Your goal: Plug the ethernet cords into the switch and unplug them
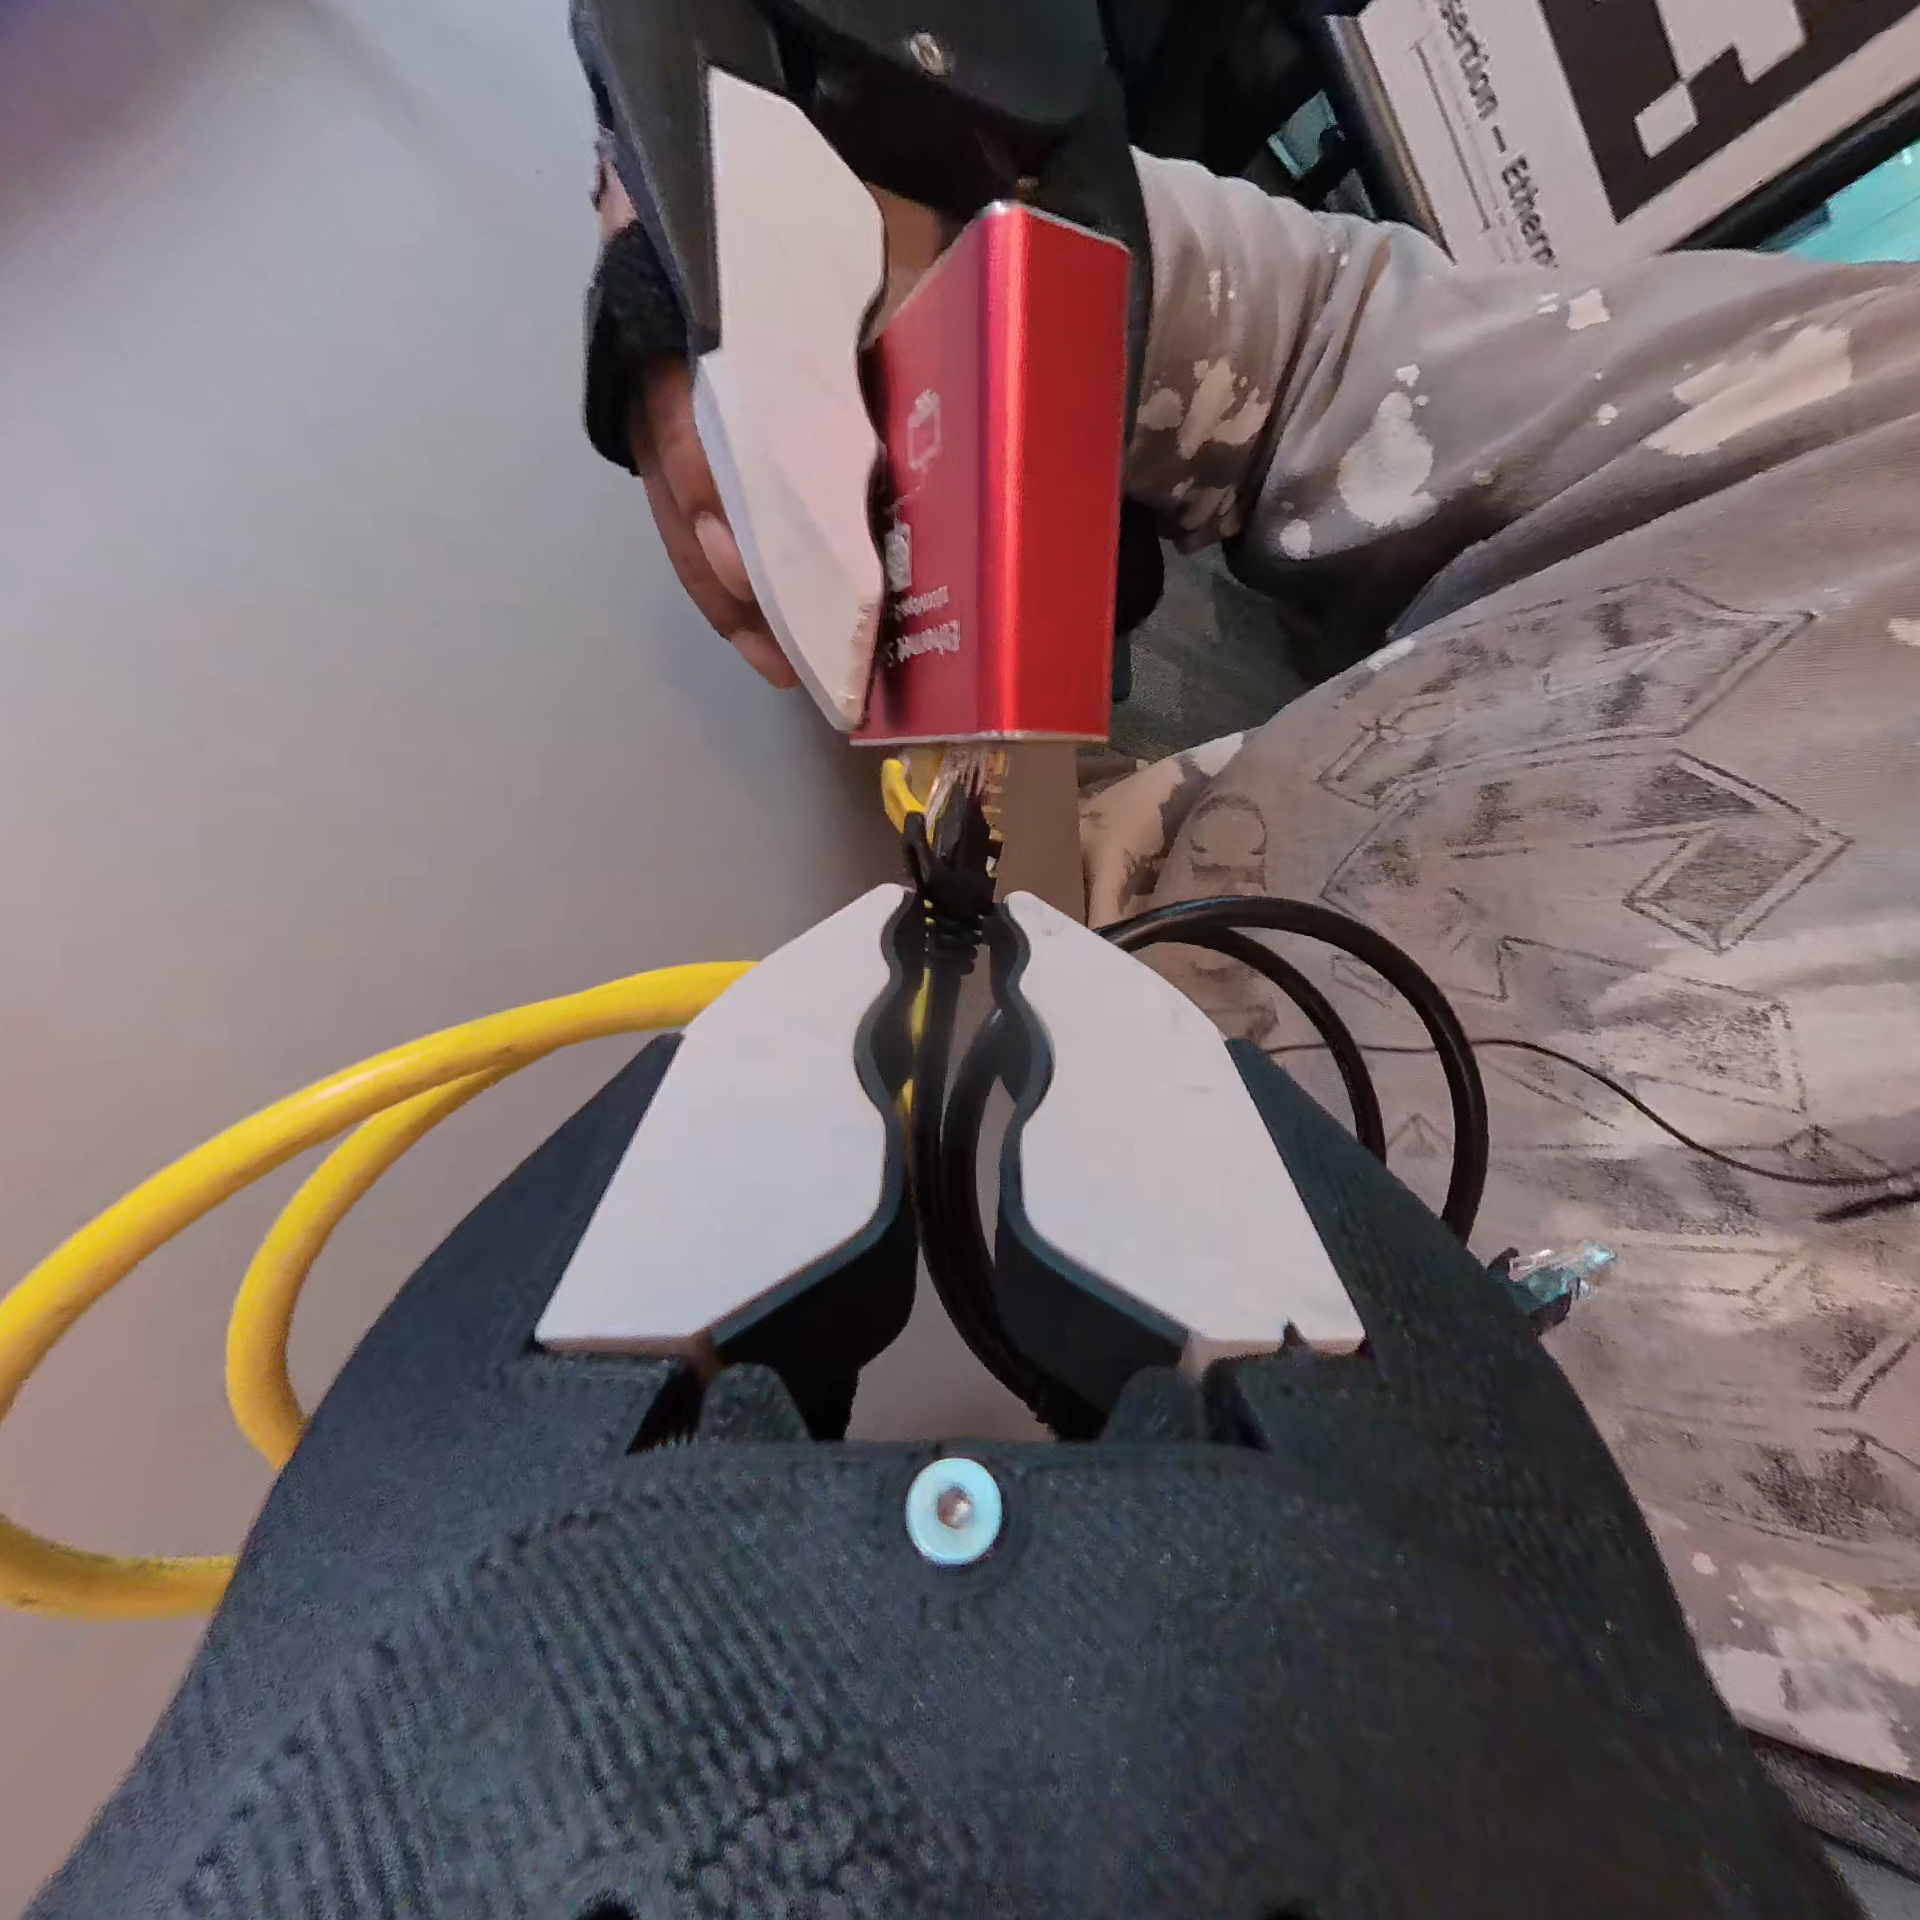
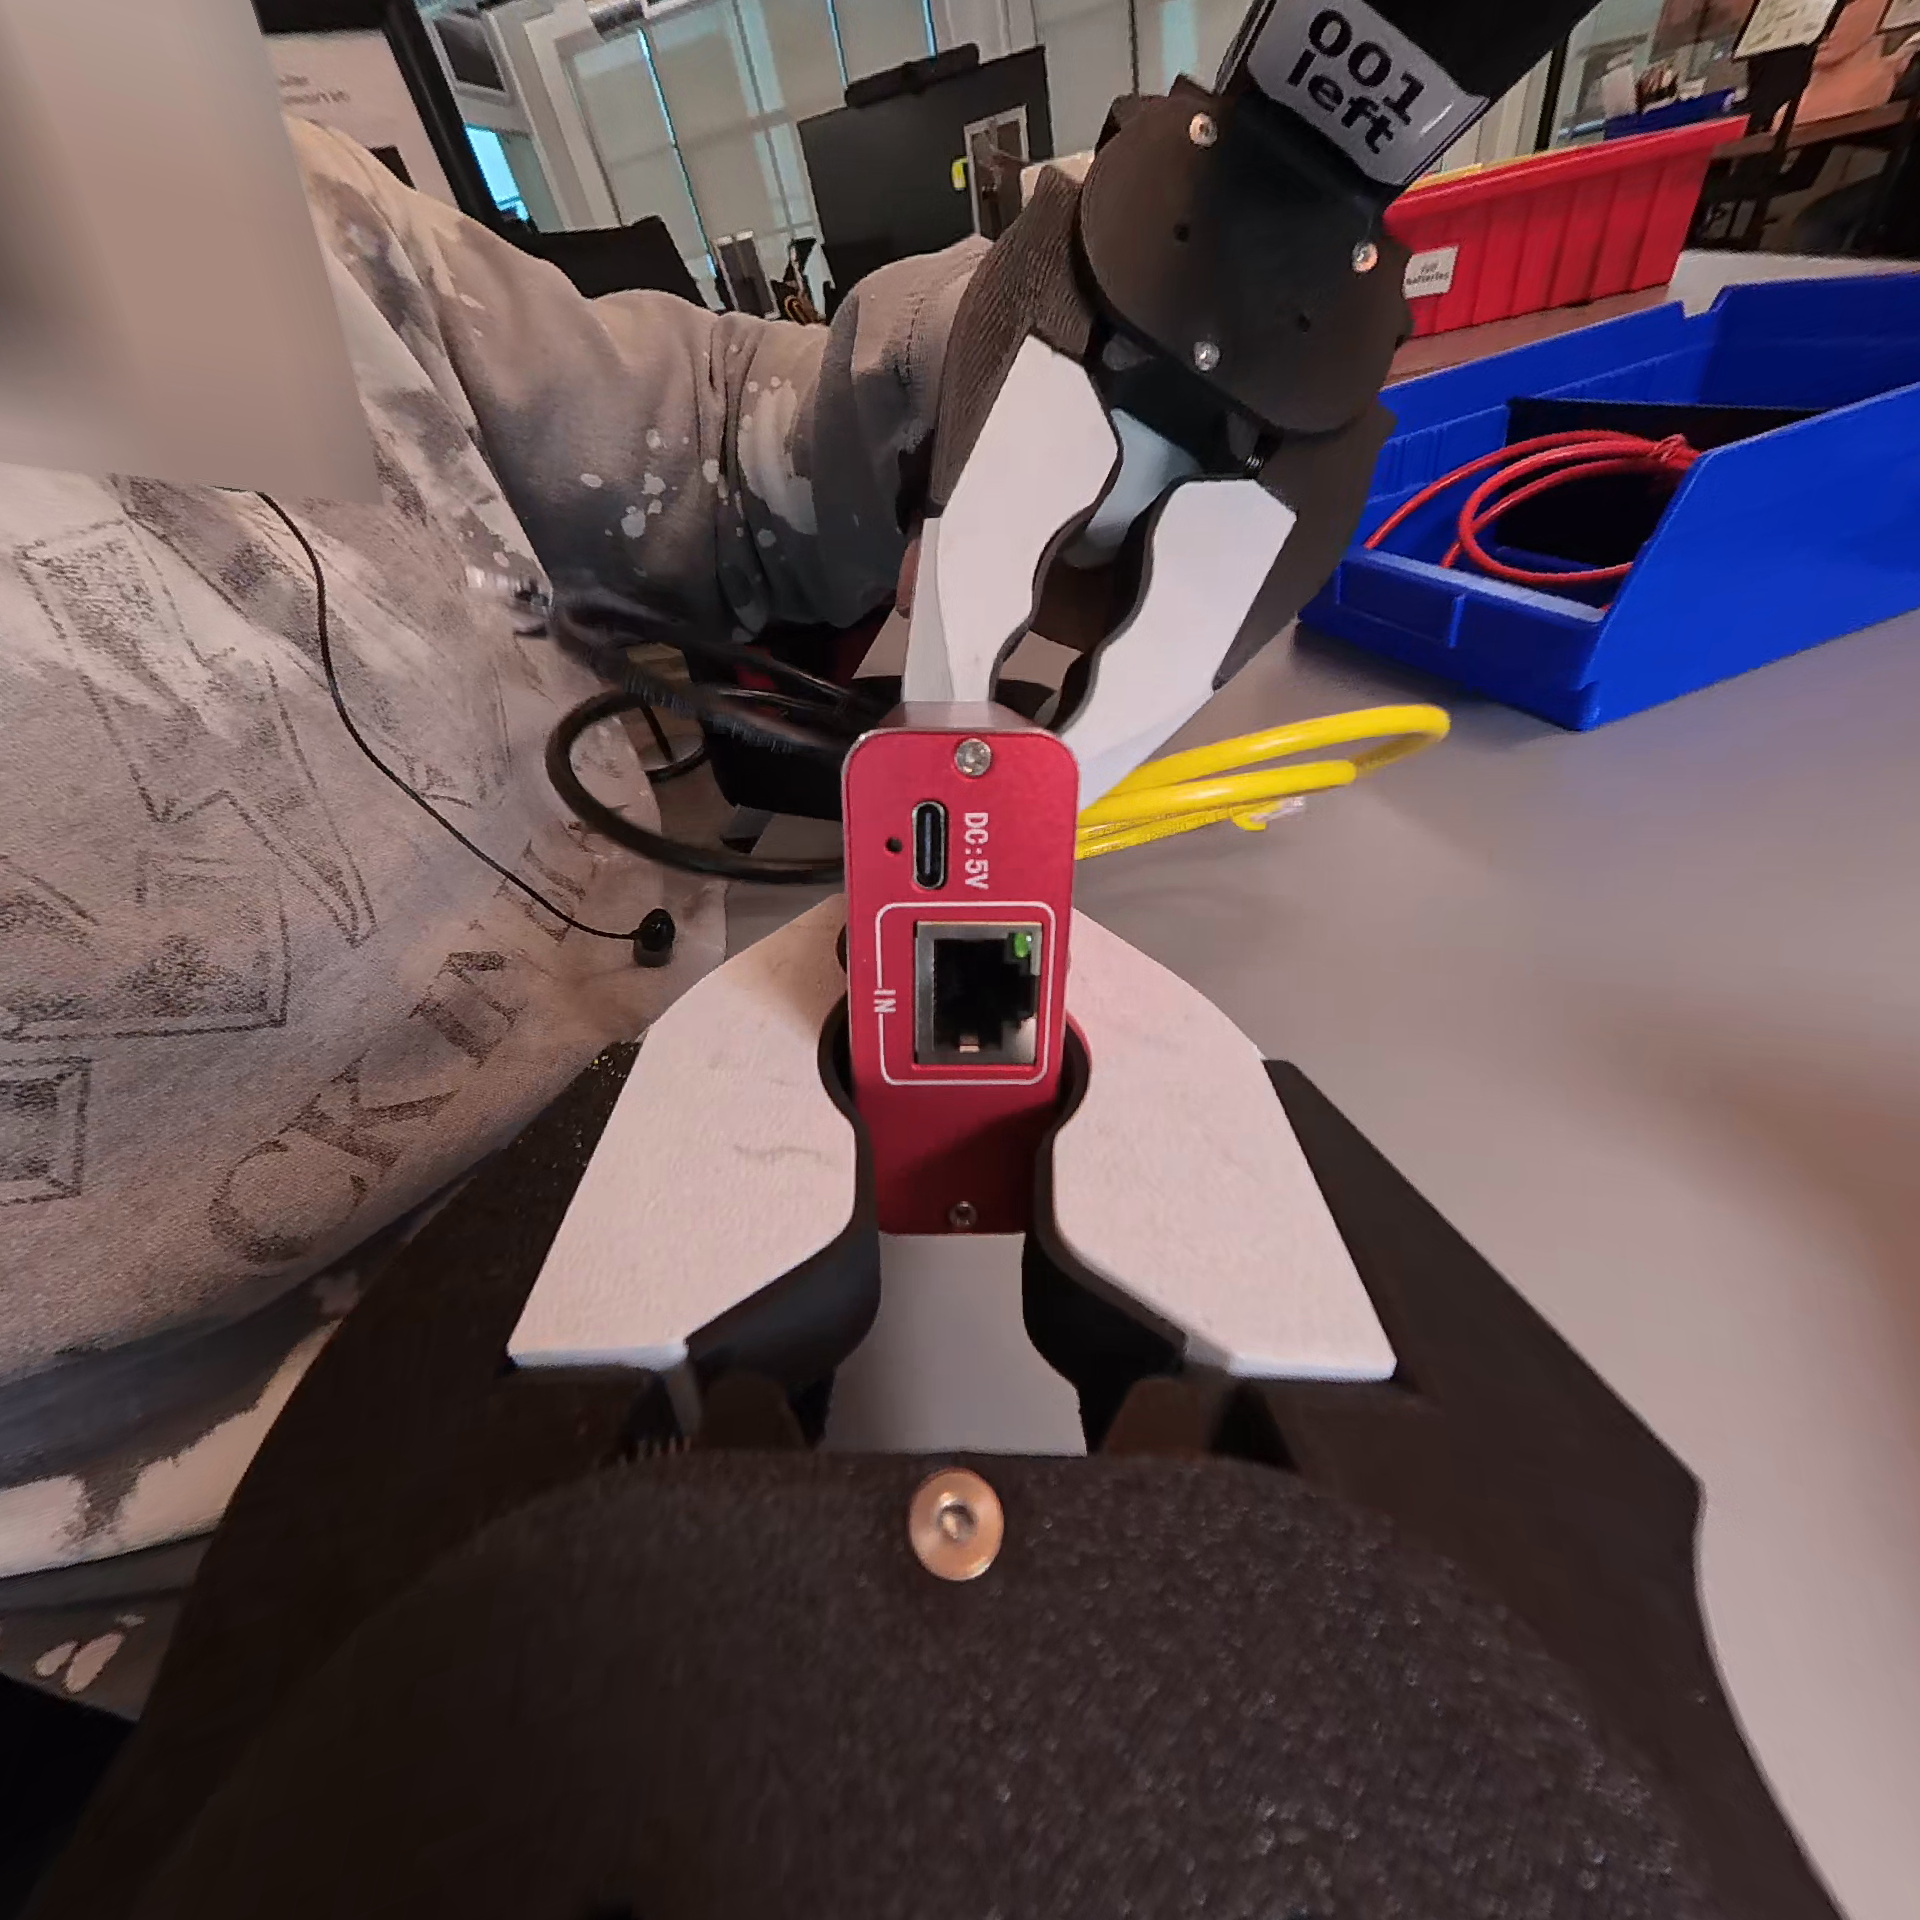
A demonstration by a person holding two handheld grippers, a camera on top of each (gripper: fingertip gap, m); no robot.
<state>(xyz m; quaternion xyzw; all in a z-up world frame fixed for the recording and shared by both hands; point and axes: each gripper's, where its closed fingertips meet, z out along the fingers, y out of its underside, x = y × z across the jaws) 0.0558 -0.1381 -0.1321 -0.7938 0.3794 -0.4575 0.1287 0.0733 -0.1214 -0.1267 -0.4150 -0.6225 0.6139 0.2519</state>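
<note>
Nearest in the left wrist view, the left gripper (image 1: 951, 920) has its jaws nearly closed on the boot of the black ethernet cord (image 1: 940, 1049), which runs back between the white fingers (image 1: 748, 1132) and loops off to the right. Its clear plug meets the lower end of the red switch (image 1: 997, 488); whether it is fully seated cannot be told. Beside it a yellow ethernet cord (image 1: 343, 1091) enters the same end of the switch, with its slack coiled on the grey bench (image 1: 312, 623) to the left.

Right wrist view: the right gripper (image 2: 961, 1039) clamps the switch (image 2: 961, 1132) by its two long sides, jaws parted only by the switch's width, holding it above the bench (image 2: 1455, 1039). The end facing the camera shows a vacant ethernet port (image 2: 977, 992) with a small green light, and a narrow power socket above it. Beyond the switch the left gripper (image 2: 1049, 717) reaches down to its far end.

Farther back on the bench stands a blue bin (image 2: 1662, 644) holding a red cable coil (image 2: 1538, 499); behind it is a red bin (image 2: 1558, 239).
</note>
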